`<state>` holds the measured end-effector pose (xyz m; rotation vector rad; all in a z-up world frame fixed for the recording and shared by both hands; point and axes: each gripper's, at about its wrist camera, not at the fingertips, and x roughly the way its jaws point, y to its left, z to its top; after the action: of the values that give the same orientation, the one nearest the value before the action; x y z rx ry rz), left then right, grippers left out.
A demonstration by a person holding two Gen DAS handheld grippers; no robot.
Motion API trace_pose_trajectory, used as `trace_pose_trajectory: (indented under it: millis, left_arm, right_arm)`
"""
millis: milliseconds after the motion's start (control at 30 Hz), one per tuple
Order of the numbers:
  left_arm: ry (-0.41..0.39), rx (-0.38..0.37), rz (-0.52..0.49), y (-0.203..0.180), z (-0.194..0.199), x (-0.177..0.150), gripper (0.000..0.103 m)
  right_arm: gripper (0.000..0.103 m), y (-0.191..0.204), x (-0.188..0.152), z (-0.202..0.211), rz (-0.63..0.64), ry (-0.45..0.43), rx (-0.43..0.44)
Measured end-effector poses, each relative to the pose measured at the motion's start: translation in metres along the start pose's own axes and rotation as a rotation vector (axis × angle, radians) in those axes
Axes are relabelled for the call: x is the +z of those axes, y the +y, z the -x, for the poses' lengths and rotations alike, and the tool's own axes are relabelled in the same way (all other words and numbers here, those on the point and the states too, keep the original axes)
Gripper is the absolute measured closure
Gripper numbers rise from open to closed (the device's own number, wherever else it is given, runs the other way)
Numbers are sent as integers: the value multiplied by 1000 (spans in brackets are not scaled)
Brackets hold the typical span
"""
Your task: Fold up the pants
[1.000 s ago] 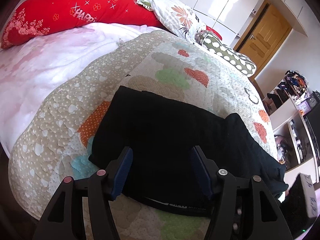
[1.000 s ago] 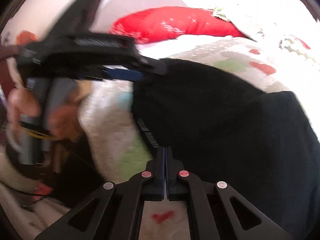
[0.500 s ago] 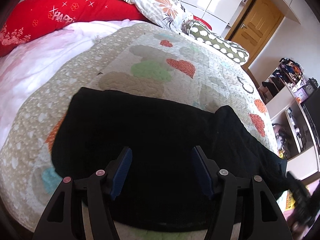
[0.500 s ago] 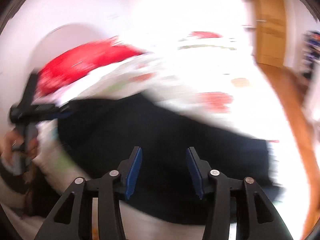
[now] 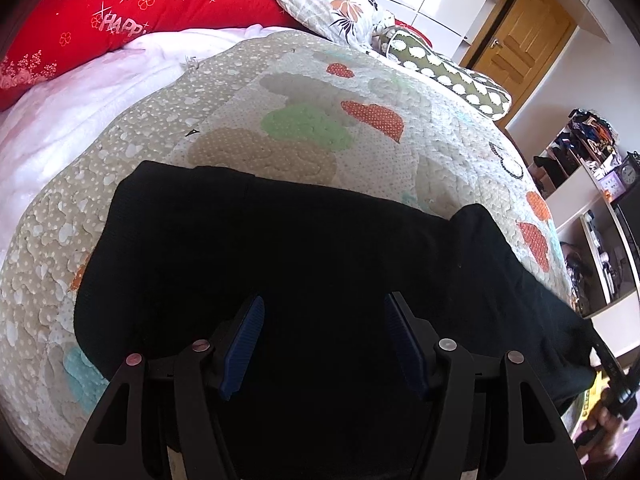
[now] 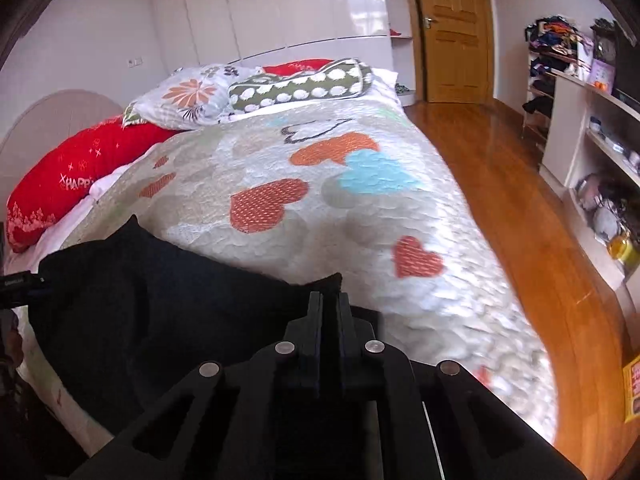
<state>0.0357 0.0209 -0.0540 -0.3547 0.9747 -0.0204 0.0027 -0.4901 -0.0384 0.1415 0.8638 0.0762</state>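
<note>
Right claw (image 6: 329,298): jaws just snapped closed, now clenched; a corner of the black pants (image 6: 160,300) sits at the tips and looks pinched, though dark fabric on dark pads makes the exact bite hard to read. Left claw (image 5: 324,336): released, jaws spread, blue pads (image 5: 244,344) hovering over the middle of the pants (image 5: 288,264) with nothing gripped. In the left wrist view the right claw shows at the far right edge by the pants' end, in a hand (image 5: 600,432).

Pants: black, lying flat across the near side of the bed, already doubled into a broad slab, long axis running left-right.

Handling, as a judgement: soft, limp knit, light, no stiffness, so it will sag and drag if lifted from one point. Not fragile, not slippery on the quilt. Best to take hold at corners or hem edges, one claw at each end, and carry the end over low.

Surface: quilted bedspread (image 5: 304,128) with hearts, padded and slightly grippy-looking. Red pillow (image 5: 120,20), floral pillow (image 5: 332,4) and a green dotted bolster (image 5: 452,76) at the head.

Room: white wardrobe doors, wooden door (image 6: 456,32), wood floor (image 6: 532,216), cluttered shelves (image 6: 600,148) on the right.
</note>
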Motion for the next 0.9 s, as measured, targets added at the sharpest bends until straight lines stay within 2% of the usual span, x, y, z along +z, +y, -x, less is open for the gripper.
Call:
trace_pose_trajectory:
  millis: [167,200,233,267,300,333,433,500,533,600,733,900]
  left_arm:
    - [-9,15,13,3,-9,-4,41]
    - [-13,24,6,1,-8,-5,41]
    - [-14,35,-13,-2,-6,-6,41]
    - [-12,40,-23,-3,-4,-7,41]
    - [-16,40,-24,-3,0,-8,41]
    - [-23,34,-17,-1,4,-8,41]
    - [-39,21,10,4,15,-9,41]
    - [-45,15,22,6,21,-10,41]
    - [-45,12,21,6,24,-11,41]
    - [-50,6,4,1,30,-14,41]
    - [-54,-14,-50,-10,42,-22,40]
    - [-31,-64,-62,-14,52,-34,36]
  right_arm:
    - [101,-14,-1,-12,-23,39,-40]
    - [95,-12,-1,-16,-24,45,-33]
    - [93,-10,-1,-15,-25,41,-35]
    - [83,-8,-1,-11,-22,32,-35]
    - [65,-4,-1,0,-13,14,-9]
    - [54,-1,-1,6,-7,2,13]
    - [53,24,-7,38,49,-15,170]
    - [53,43,-17,47,72,23,292]
    - [53,55,-25,48,95,48,325]
    - [53,78,-41,46,173,89,333]
    - [55,110,-58,38,269,98,345]
    - [55,156,-71,24,476,34,293]
